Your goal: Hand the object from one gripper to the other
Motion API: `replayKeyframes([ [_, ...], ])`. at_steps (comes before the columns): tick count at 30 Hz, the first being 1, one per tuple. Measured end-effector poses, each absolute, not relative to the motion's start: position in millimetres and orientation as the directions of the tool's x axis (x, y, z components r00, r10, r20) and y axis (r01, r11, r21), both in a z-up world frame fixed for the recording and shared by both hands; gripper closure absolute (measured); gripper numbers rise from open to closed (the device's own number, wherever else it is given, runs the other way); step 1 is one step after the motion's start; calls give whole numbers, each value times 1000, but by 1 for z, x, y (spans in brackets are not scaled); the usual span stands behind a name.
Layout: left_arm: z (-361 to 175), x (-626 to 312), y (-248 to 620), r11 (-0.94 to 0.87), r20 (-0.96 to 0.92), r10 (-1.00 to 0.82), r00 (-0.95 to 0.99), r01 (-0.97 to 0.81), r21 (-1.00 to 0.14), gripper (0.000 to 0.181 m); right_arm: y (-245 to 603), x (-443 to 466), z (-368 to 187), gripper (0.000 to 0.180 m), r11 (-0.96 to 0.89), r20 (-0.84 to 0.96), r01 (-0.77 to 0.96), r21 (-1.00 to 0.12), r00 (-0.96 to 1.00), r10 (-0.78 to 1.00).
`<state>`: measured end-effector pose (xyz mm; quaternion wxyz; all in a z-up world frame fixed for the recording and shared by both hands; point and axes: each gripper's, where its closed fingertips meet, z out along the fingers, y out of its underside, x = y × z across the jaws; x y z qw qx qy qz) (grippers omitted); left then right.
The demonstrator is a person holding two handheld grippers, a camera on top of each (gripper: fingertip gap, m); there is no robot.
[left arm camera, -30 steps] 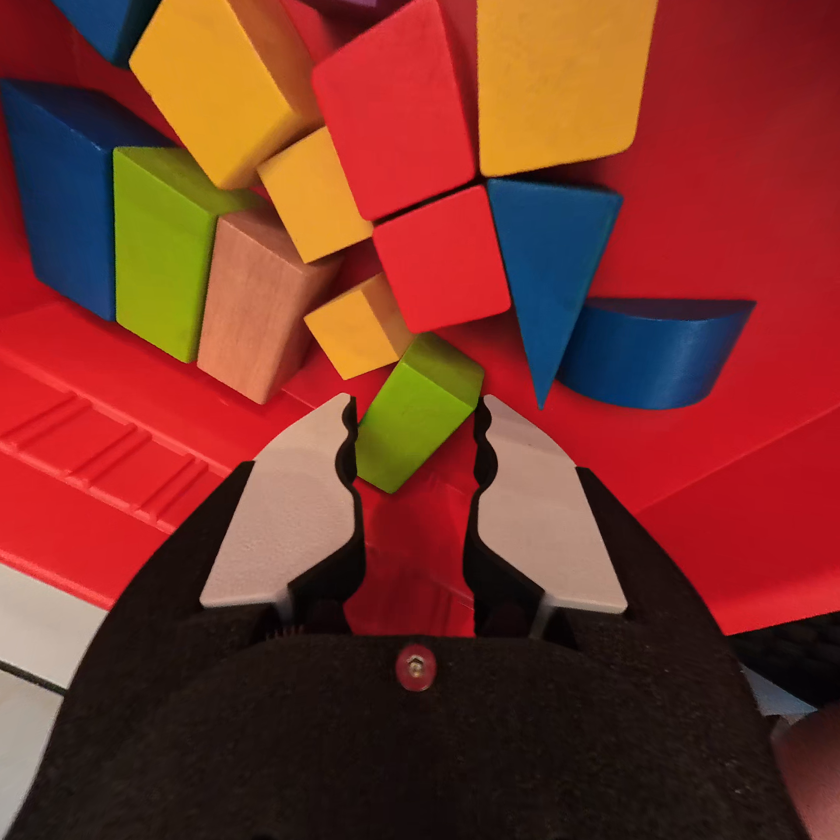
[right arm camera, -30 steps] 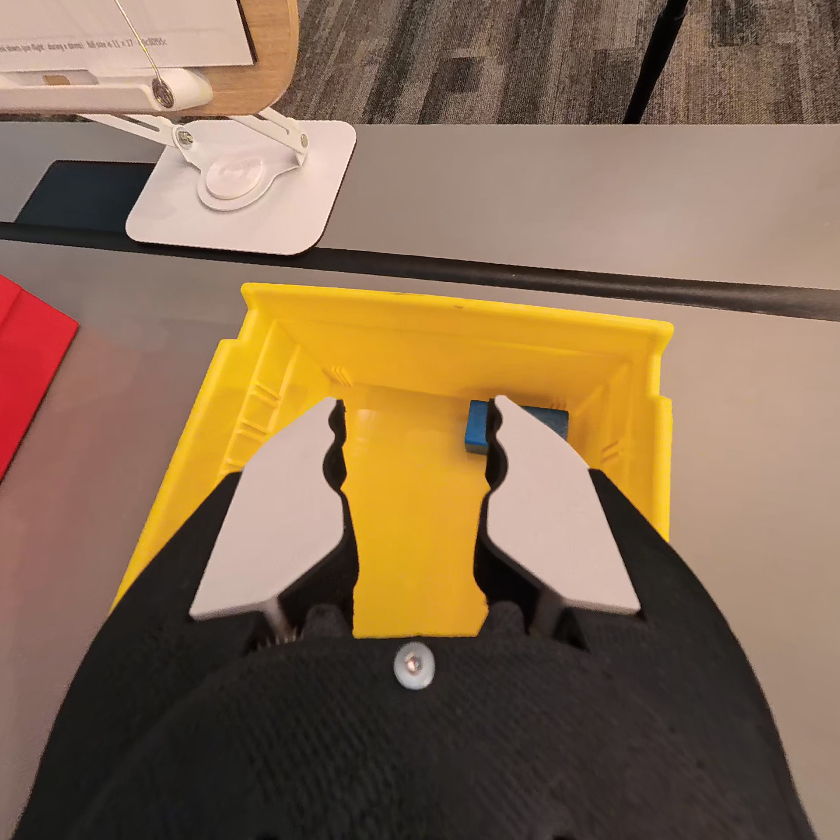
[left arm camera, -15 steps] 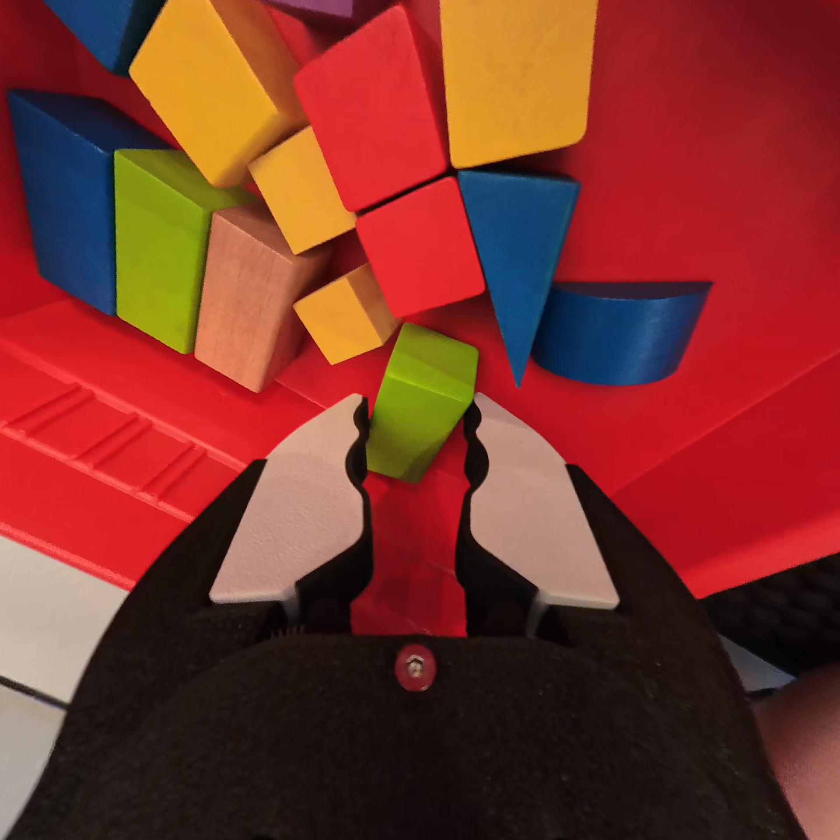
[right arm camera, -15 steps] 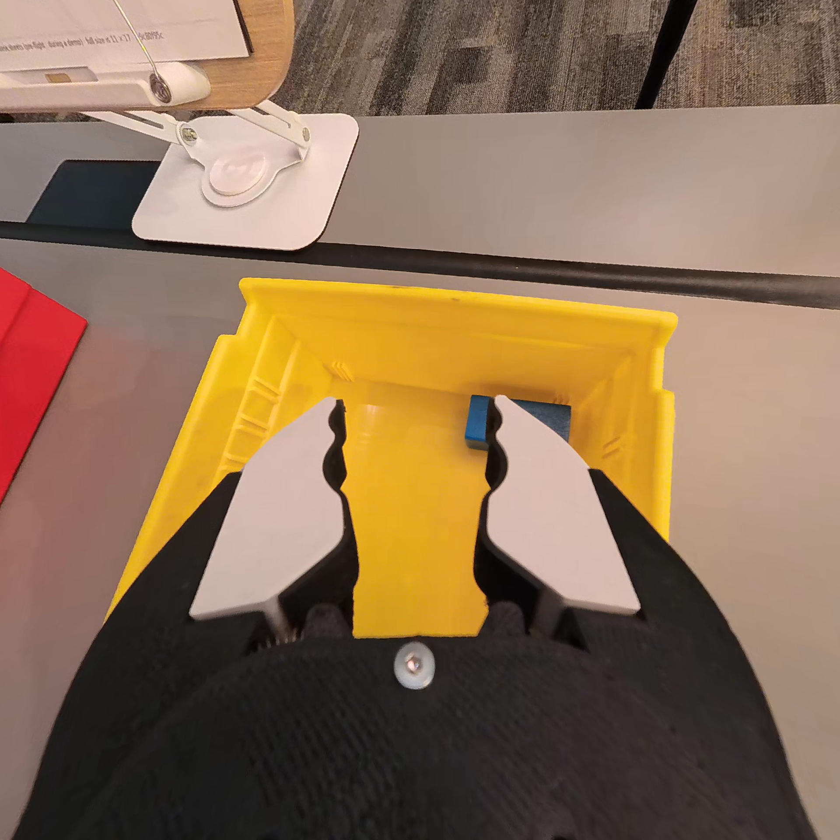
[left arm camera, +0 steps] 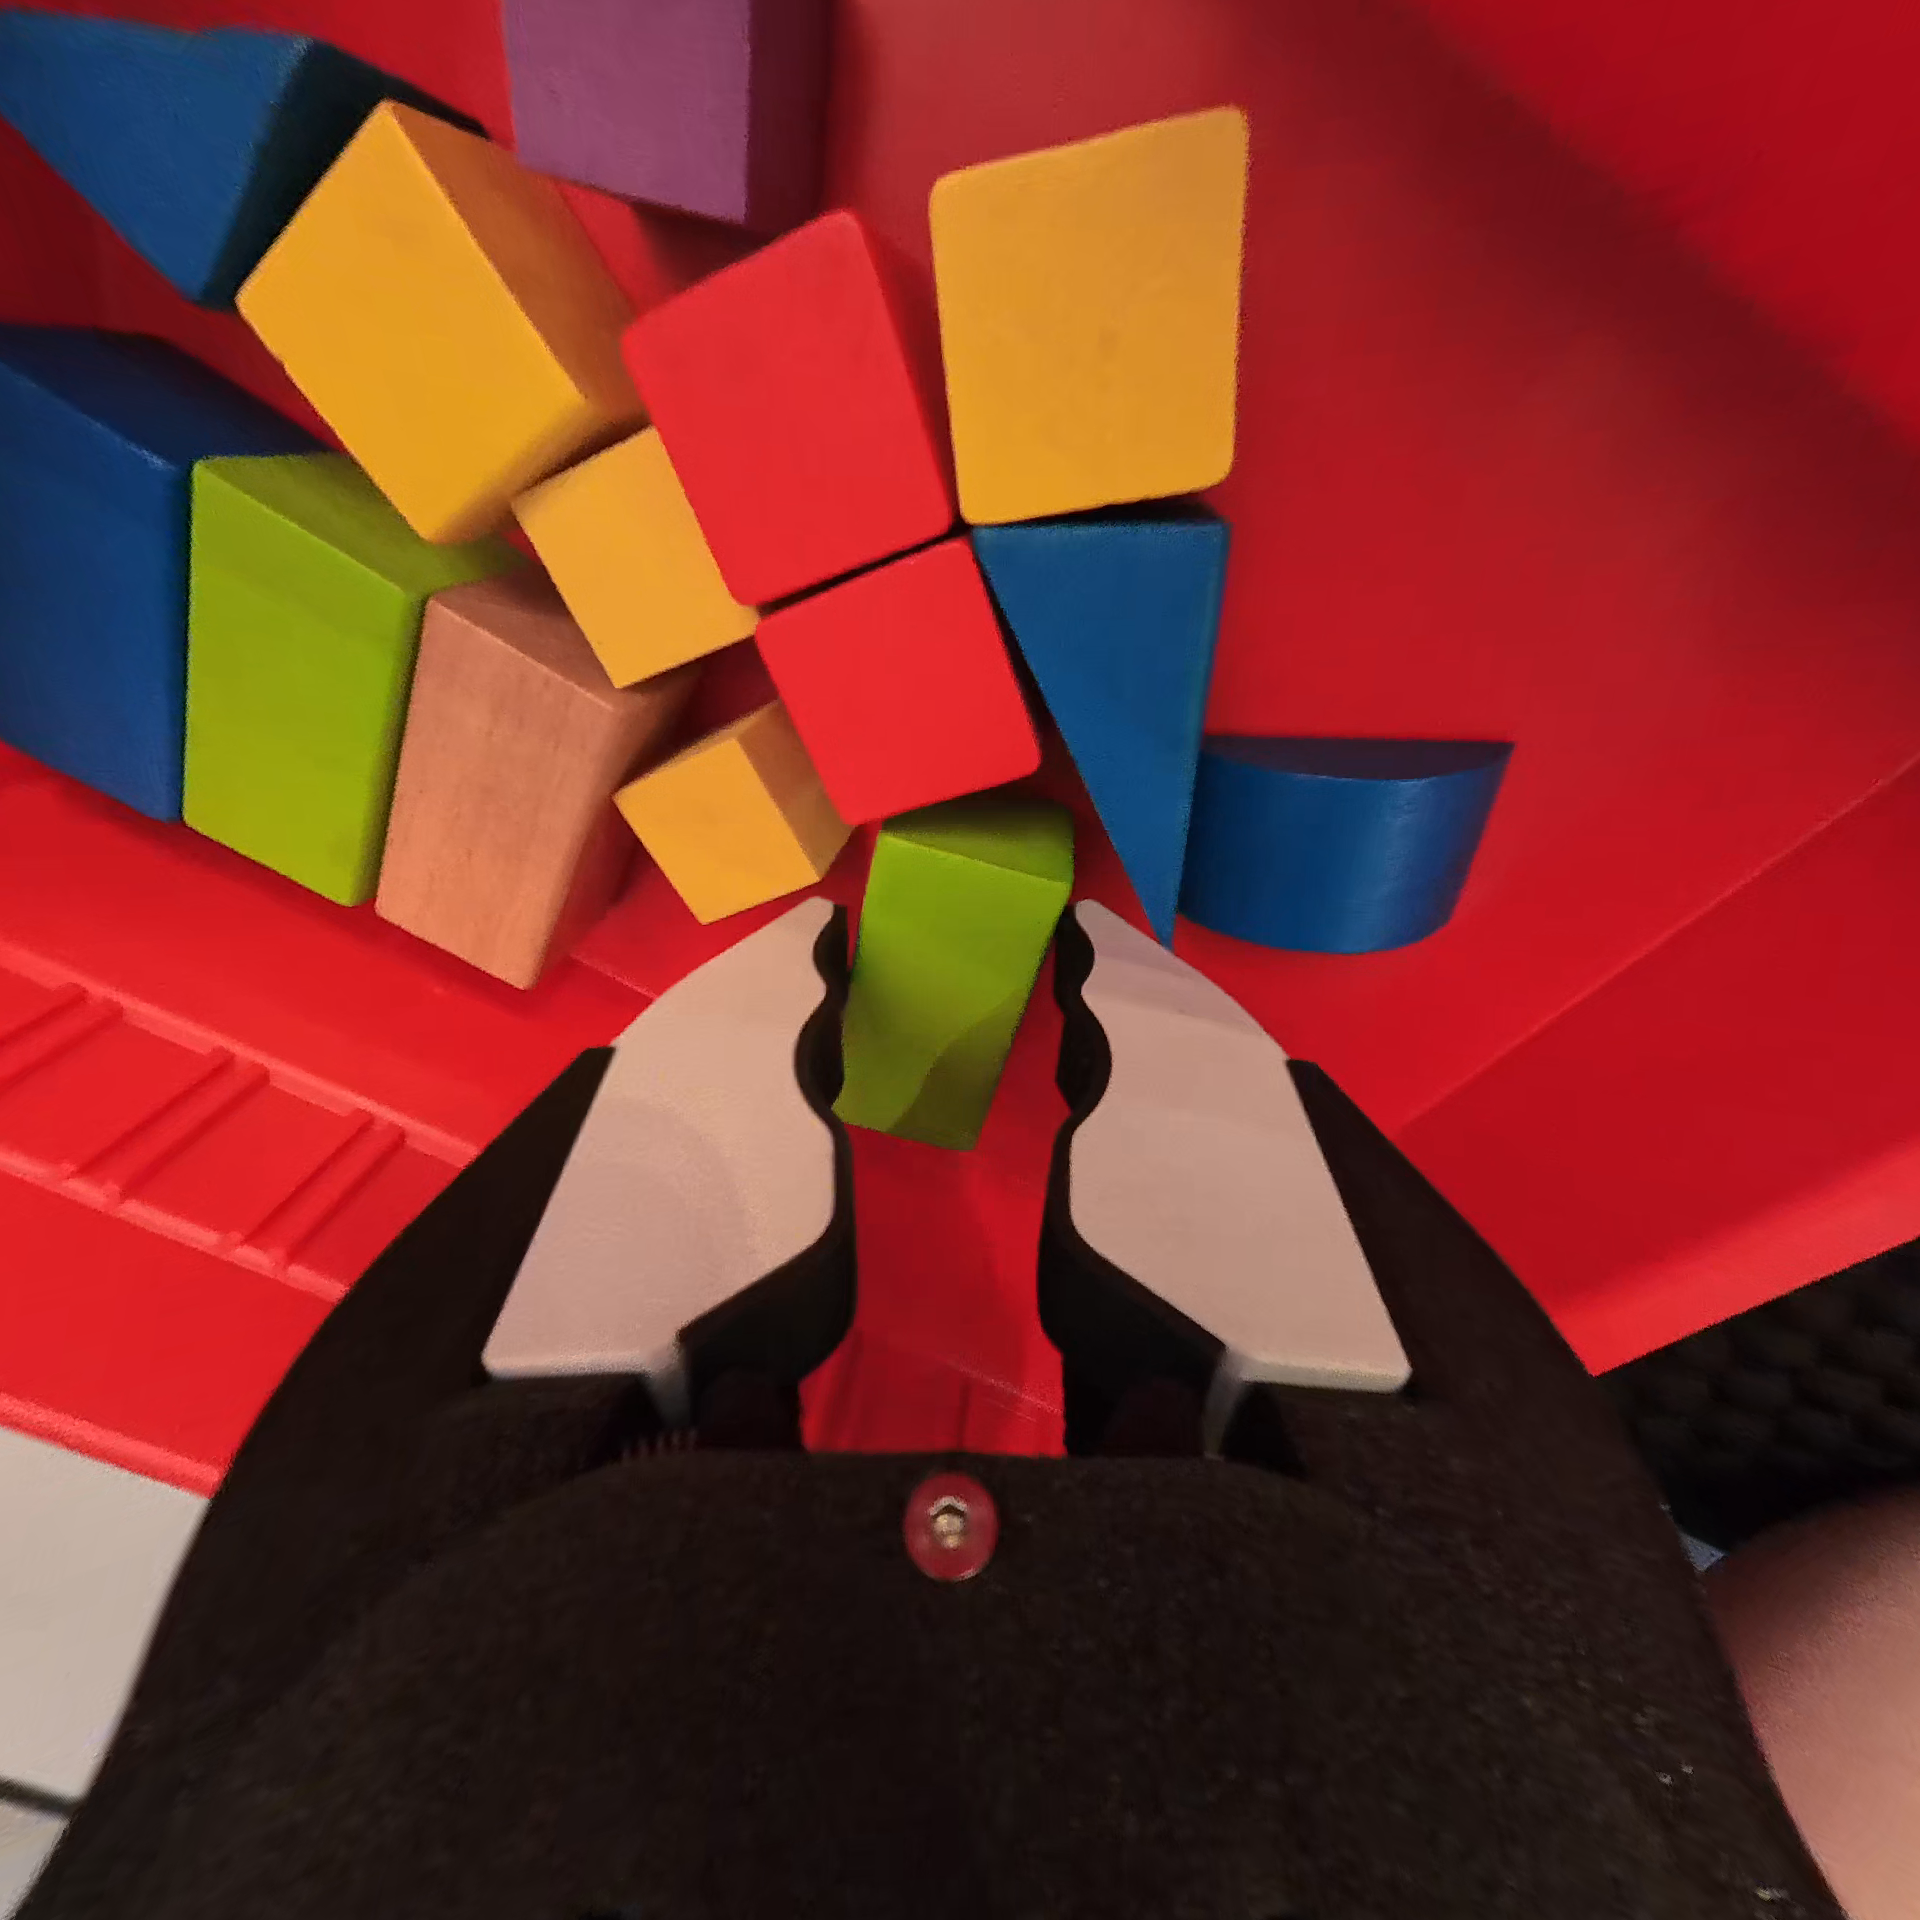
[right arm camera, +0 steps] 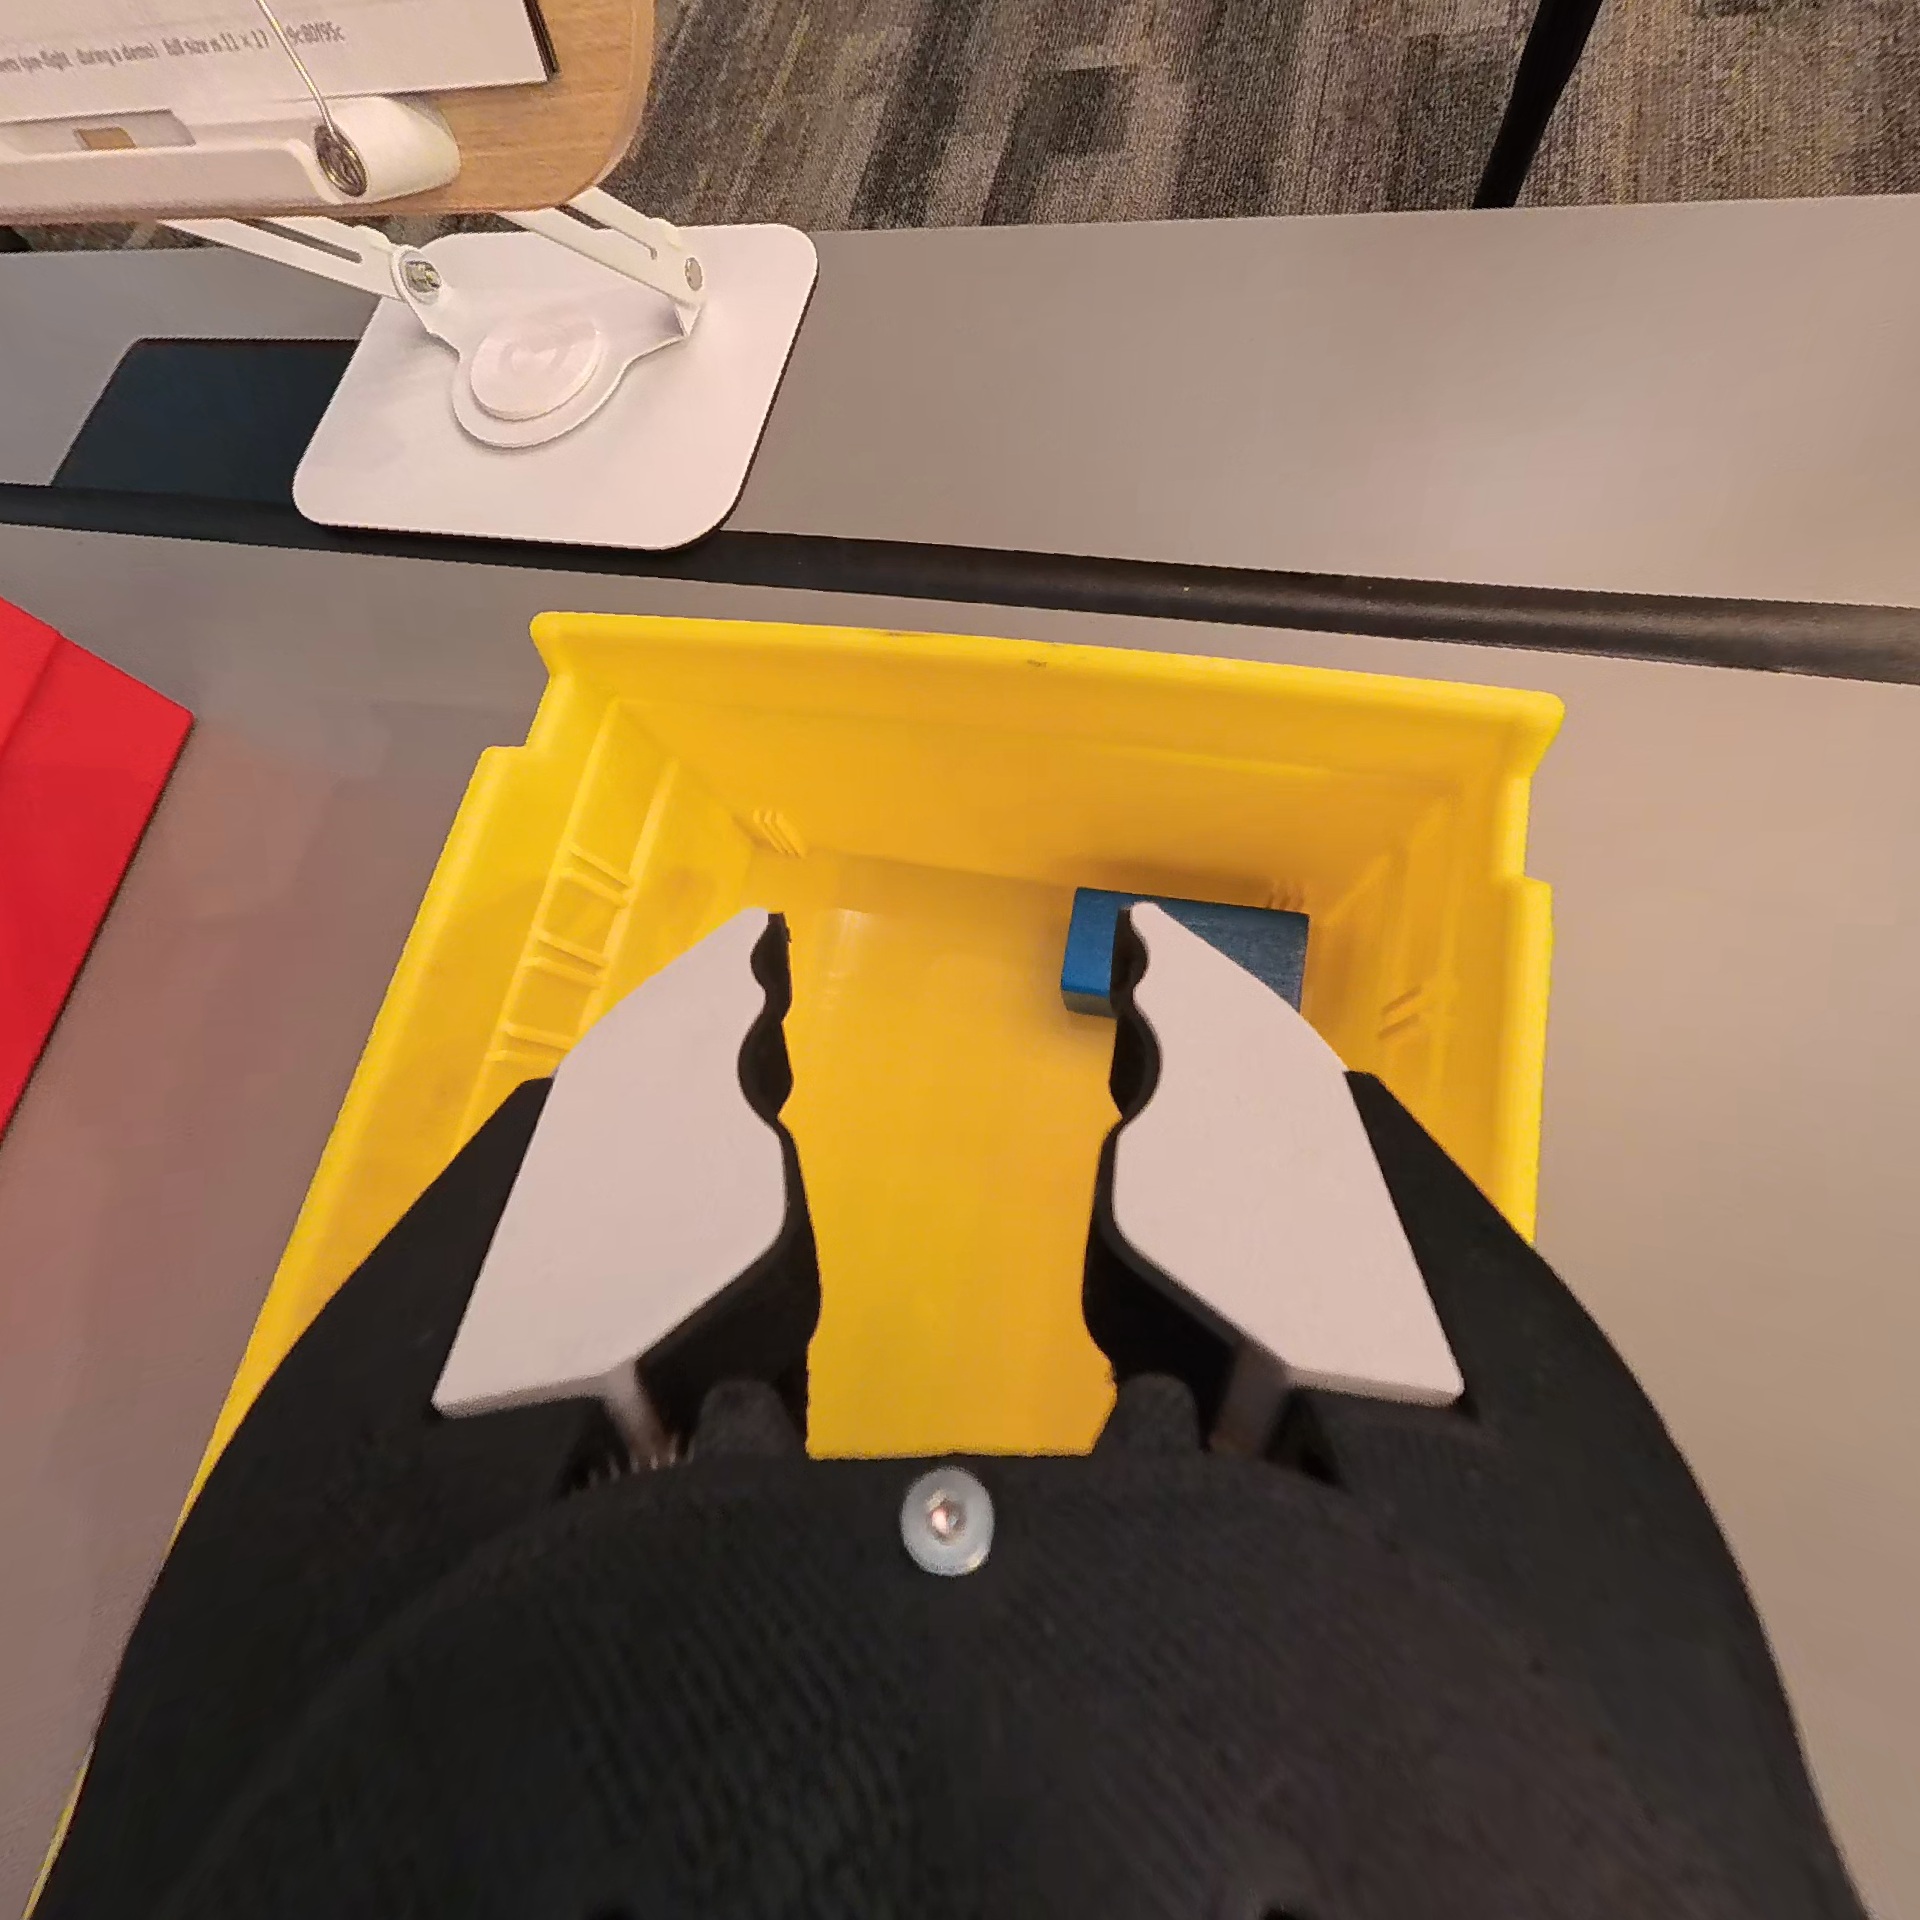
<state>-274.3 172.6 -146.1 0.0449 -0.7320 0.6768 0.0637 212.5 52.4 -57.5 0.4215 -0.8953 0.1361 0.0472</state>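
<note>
Your left gripper (left arm camera: 951, 935) is down inside the red bin (left arm camera: 1558, 520), its fingers (left arm camera: 727, 1091) set on either side of a small green block (left arm camera: 951, 977). The left finger touches the block's side; on the right a thin gap seems to remain, and the blur means you cannot tell whether the block is actually clamped. The block stands tilted, its near end between the fingertips and its far end against a red cube (left arm camera: 899, 681).

Beyond it lies the rest of the pile. A small yellow cube (left arm camera: 727, 810) sits just left of the green block, and a blue wedge (left arm camera: 1122, 686) and a blue half-round piece (left arm camera: 1340, 842) sit to its right. Farther left are a plain wood block (left arm camera: 509, 769), a taller green block (left arm camera: 291, 665) and a large blue block (left arm camera: 83, 561), side by side. At the far end are two big yellow blocks, a larger red block (left arm camera: 784, 405) and a purple block (left arm camera: 644, 94).

Your right gripper (right arm camera: 951, 925) hovers over the yellow bin (right arm camera: 1039, 717) with fingers (right arm camera: 644, 1174) wide apart and nothing between them. A blue block (right arm camera: 1091, 945) lies at the bin's far right corner, partly hidden by the right fingertip. The bin rests on the grey tabletop (right arm camera: 1247, 395); a corner of the red bin shows at the left edge. Farther back stands a white stand (right arm camera: 561, 384) carrying a wooden board.
</note>
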Motion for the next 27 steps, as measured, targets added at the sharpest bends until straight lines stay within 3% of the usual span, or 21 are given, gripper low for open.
replayKeyframes([
  [10, -152, -279, 175, -37, -161, -987, 27, -998, 58, 144, 55, 205, -60, 119, -631, -189, -257, -732, 966, -175],
  [16, -140, -284, 172, -129, -111, -986, 125, -991, 33, 145, 55, 203, -59, 119, -634, -191, -250, -732, 968, -162],
  [19, -118, -282, 176, -138, -144, -979, 147, -988, -69, 145, 57, 202, -54, 119, -620, -185, -243, -746, 970, -157],
  [22, -86, -271, 176, -116, -170, -972, 163, -960, -255, 145, 61, 199, -41, 119, -584, -141, -186, -790, 982, -122],
  [27, -19, -232, 161, -28, -126, -983, 136, -780, -625, 145, 74, 154, 13, 121, -356, 145, 178, -917, 983, 116],
])
